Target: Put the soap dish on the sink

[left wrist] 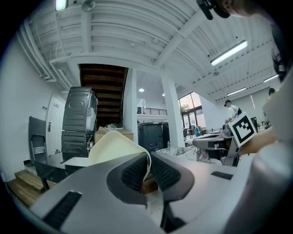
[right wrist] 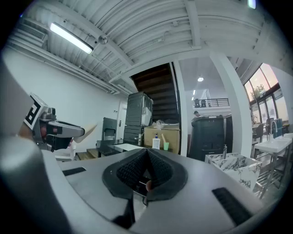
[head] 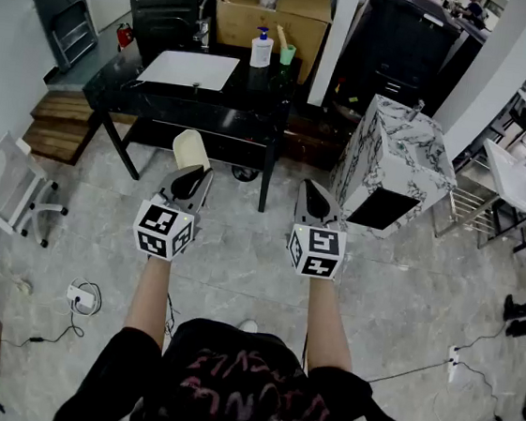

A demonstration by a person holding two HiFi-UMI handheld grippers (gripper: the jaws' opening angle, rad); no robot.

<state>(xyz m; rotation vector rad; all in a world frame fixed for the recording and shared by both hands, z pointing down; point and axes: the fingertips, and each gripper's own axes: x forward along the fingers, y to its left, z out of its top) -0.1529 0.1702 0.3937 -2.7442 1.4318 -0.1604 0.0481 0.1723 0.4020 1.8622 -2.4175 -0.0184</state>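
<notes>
Cream soap dish [head: 191, 149] is in the left gripper [head: 189, 176], held in the air over the grey floor, short of the front edge of the black table [head: 262, 96]. It is not on the sink [head: 186, 70]. In the left gripper view the ribbed pads pinch the dish's thin rim [left wrist: 114, 146], and the rest of the dish sticks up and to the left of the jaws. Left gripper [left wrist: 149, 161] points level toward the table.

Right gripper [head: 314, 194] is held level beside the left one and apart from it. Its jaws are pressed together with nothing between them; the right gripper view shows the pads meeting [right wrist: 147, 155].

White sink basin sits on the left part of the tabletop, reaching near the back edge. Soap dispenser bottle [head: 261, 49] stands at the back edge just right of the sink, with a green cup [head: 287, 55] just beside it on the right. Both also show in the right gripper view: bottle [right wrist: 156, 142], cup [right wrist: 165, 146].

Marble-pattern cabinet [head: 392, 154] stands on the floor right of the table. Cardboard box [head: 272, 8] sits behind the table.
</notes>
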